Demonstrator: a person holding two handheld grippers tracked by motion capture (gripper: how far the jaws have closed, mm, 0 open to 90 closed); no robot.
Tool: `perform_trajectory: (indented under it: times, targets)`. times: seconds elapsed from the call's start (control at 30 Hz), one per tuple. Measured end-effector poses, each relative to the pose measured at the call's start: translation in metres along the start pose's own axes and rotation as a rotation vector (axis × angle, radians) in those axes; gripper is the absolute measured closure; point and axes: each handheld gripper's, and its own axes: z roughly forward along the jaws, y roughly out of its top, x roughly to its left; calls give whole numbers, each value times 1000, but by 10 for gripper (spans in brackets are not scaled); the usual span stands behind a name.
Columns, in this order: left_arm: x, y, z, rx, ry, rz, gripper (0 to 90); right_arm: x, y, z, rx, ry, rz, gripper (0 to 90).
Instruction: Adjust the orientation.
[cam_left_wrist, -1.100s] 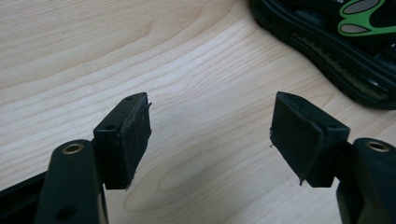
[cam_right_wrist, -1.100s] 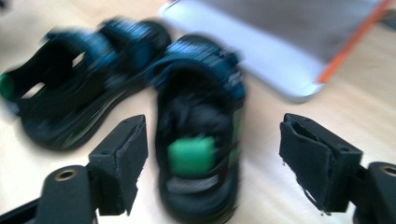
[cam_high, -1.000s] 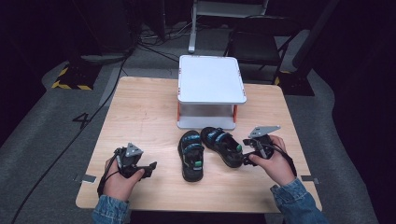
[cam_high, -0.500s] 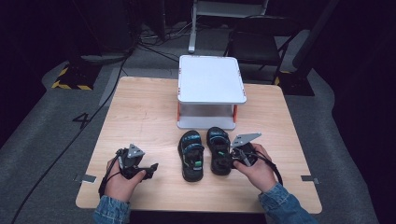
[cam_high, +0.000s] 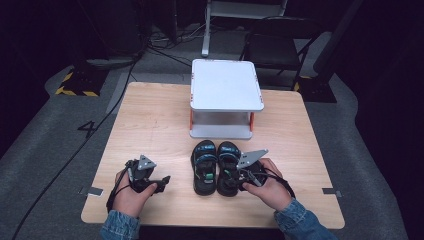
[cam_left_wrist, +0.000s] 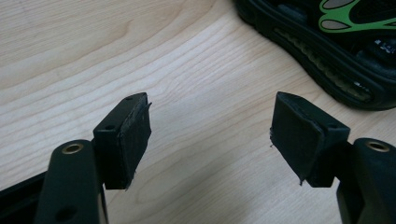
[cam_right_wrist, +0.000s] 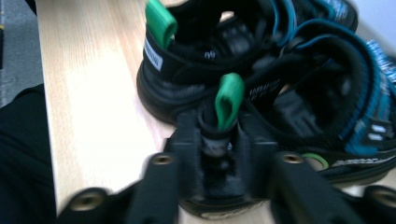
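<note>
Two black sandals with blue straps and green heel tabs lie side by side on the wooden table (cam_high: 150, 120), toes toward the far side: the left sandal (cam_high: 205, 167) (cam_right_wrist: 187, 56) and the right sandal (cam_high: 227, 155) (cam_right_wrist: 327, 93). My right gripper (cam_high: 240, 175) (cam_right_wrist: 217, 135) sits at the right sandal's heel, its jaws close on either side of the heel strap under the green tab (cam_right_wrist: 229, 100). Those jaws have just been opening a little, with the heel still between them. My left gripper (cam_high: 162, 181) (cam_left_wrist: 210, 126) rests open on the table left of the sandals, holding nothing; a sandal sole (cam_left_wrist: 327, 46) lies just beyond it.
A white two-level stand (cam_high: 225, 85) with orange posts sits at the table's far middle, just behind the sandals. Bare wood stretches left and right of the shoes. Beyond the table are a dark floor, cables and chair legs.
My right gripper has moved left with the right sandal, which has turned from a slanted lie to parallel beside the left one. The left gripper has not moved.
</note>
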Motion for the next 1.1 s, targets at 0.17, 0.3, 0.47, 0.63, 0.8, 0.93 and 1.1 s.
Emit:
perform_trajectory:
  times: [0.17, 0.3, 0.47, 0.63, 0.8, 0.93, 1.1]
  targets:
    - [-2, 9, 6, -1, -17, 19, 290, 2, -4, -12, -43, 15, 17, 444]
    - [1, 16, 7, -11, -19, 23, 290, 0, -6, -24, -90, -49, 29, 392]
    - [15, 27, 2, -48, 5, 1, 288, -1, -14, -37, -174, -129, 139, 371]
    - [30, 36, -8, -72, 27, -12, 271, -3, -20, -42, -227, -223, 246, 259]
    - [40, 43, -13, -46, 76, 17, 246, -3, -21, -47, -259, -254, 321, 279]
    - [45, 49, -10, -53, 82, 17, 244, 3, -16, -46, -229, -203, 327, 359]
    - [50, 56, -3, -68, 60, 9, 247, 10, -1, -30, -169, -186, 314, 484]
